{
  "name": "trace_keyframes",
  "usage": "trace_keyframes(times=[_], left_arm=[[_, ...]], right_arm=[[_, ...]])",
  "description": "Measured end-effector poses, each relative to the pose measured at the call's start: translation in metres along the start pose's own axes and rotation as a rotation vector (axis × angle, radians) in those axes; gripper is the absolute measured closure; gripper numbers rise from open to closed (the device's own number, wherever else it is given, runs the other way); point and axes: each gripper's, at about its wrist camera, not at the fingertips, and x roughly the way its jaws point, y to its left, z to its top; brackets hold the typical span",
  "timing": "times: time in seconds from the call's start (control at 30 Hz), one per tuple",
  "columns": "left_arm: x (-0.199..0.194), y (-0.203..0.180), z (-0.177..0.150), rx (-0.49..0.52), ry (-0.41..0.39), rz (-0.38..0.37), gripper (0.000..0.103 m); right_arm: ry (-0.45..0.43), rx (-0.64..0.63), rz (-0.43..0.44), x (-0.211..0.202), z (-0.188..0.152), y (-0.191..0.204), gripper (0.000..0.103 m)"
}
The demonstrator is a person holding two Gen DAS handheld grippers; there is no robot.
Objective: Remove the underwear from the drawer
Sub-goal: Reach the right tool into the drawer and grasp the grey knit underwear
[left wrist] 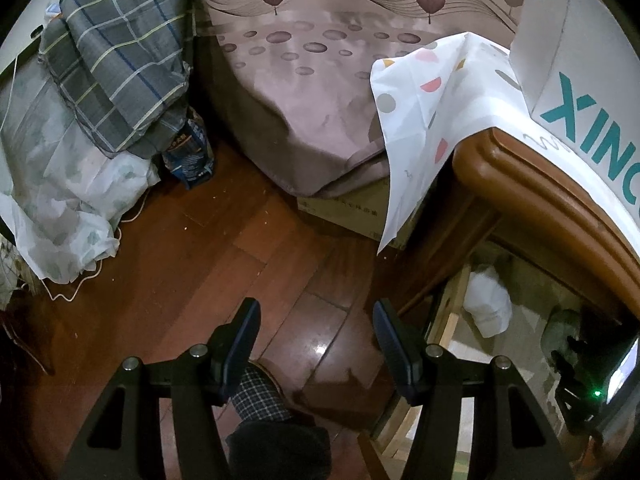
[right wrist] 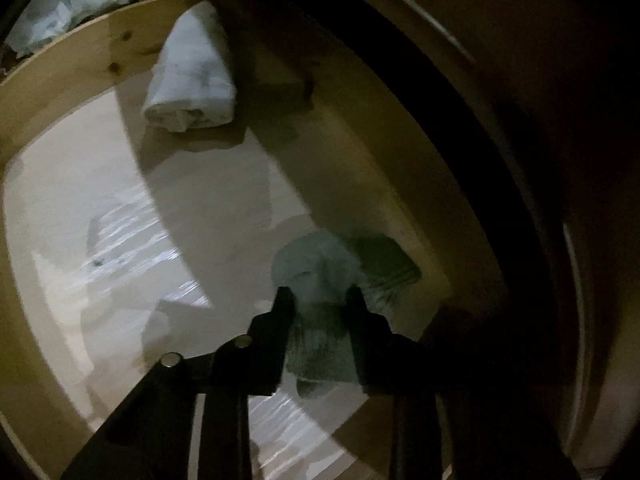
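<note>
Grey-green underwear [right wrist: 320, 280] lies on the drawer [right wrist: 60, 92] floor, towards the dark cabinet side, and our right tool [right wrist: 320, 294] is clenched on it, pads pressing the bunched cloth. Step in hand: grasp made, and the lift out is next, we judge, straight up past the overhanging cabinet edge. A white rolled cloth [right wrist: 192, 76] sits farther back in the drawer, well apart. Our left tool [left wrist: 316, 312] hangs released over the wooden floor [left wrist: 180, 248] beside the drawer, holding nothing.

The left wrist view looks steeply down from above onto the wooden floor [left wrist: 200, 264], the bed [left wrist: 312, 92] farther off. The right wrist view sits close inside the drawer [right wrist: 80, 64]. Both show the drawer's white roll [left wrist: 488, 304].
</note>
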Motion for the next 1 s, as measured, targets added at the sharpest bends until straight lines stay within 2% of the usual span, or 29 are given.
trace_keyframes(times=[0.1, 0.2, 0.33, 0.5, 0.57, 0.63, 0.67, 0.8, 0.87, 0.97, 1.0], left_arm=[[0.000, 0.000, 0.000, 0.000, 0.001, 0.001, 0.043], [0.001, -0.001, 0.000, -0.002, 0.007, 0.002, 0.043], [0.000, 0.000, 0.001, -0.002, 0.009, 0.002, 0.043], [0.001, -0.001, 0.002, 0.003, 0.008, 0.004, 0.043], [0.000, -0.001, 0.001, -0.002, 0.007, 0.000, 0.043], [0.001, -0.002, 0.001, -0.003, 0.004, -0.003, 0.043], [0.001, -0.003, 0.001, -0.001, 0.004, -0.003, 0.043], [0.003, -0.003, 0.000, 0.004, 0.013, -0.007, 0.043], [0.003, -0.004, 0.001, 0.003, 0.016, -0.010, 0.043], [0.004, -0.005, 0.001, 0.010, 0.021, -0.012, 0.043], [0.004, -0.006, 0.001, 0.015, 0.022, -0.010, 0.043]], right_arm=[[0.005, 0.000, 0.055, -0.006, -0.004, 0.001, 0.090], [0.008, -0.008, 0.112, -0.012, -0.006, 0.002, 0.092], [-0.002, -0.038, 0.151, -0.018, -0.008, 0.005, 0.093], [0.014, -0.051, 0.264, -0.022, -0.012, 0.005, 0.093], [0.002, -0.074, 0.240, -0.023, -0.013, 0.007, 0.093], [-0.008, -0.076, 0.229, -0.023, -0.010, 0.007, 0.090], [-0.011, -0.071, 0.211, -0.029, -0.011, 0.011, 0.086], [-0.037, -0.095, 0.130, -0.036, -0.012, 0.012, 0.060], [-0.053, -0.103, 0.108, -0.035, -0.011, 0.013, 0.057], [-0.081, -0.103, 0.074, -0.034, -0.011, 0.015, 0.043], [-0.091, -0.096, 0.066, -0.033, -0.011, 0.013, 0.043]])
